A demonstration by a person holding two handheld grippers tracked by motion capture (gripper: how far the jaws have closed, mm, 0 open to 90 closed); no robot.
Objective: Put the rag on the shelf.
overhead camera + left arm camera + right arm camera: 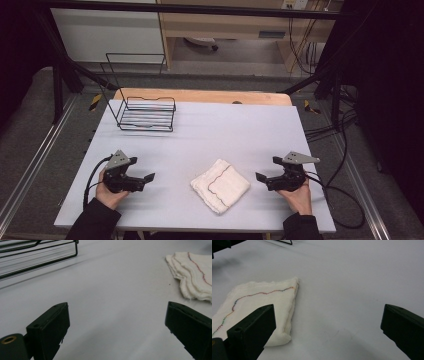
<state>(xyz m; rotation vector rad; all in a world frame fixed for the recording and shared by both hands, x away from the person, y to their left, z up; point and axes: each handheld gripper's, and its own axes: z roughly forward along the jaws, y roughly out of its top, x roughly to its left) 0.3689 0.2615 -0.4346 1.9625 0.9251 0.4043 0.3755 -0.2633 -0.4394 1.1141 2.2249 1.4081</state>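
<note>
A folded white cloth (220,185) with a dark stitched line lies flat on the grey table (235,130), near the front, between my two hands. My left gripper (146,178) rests on the table to the cloth's left, jaws wide open and empty; the cloth (193,275) sits ahead to its right. My right gripper (262,178) rests to the cloth's right, also open and empty, pointing toward the cloth (259,302), whose folded corner lies just past its left jaw.
A black wire rack (145,112) stands at the table's back left, its bars (37,255) ahead of my left gripper. Cables trail off the right side onto the floor. A wooden board edge (200,95) runs along the back.
</note>
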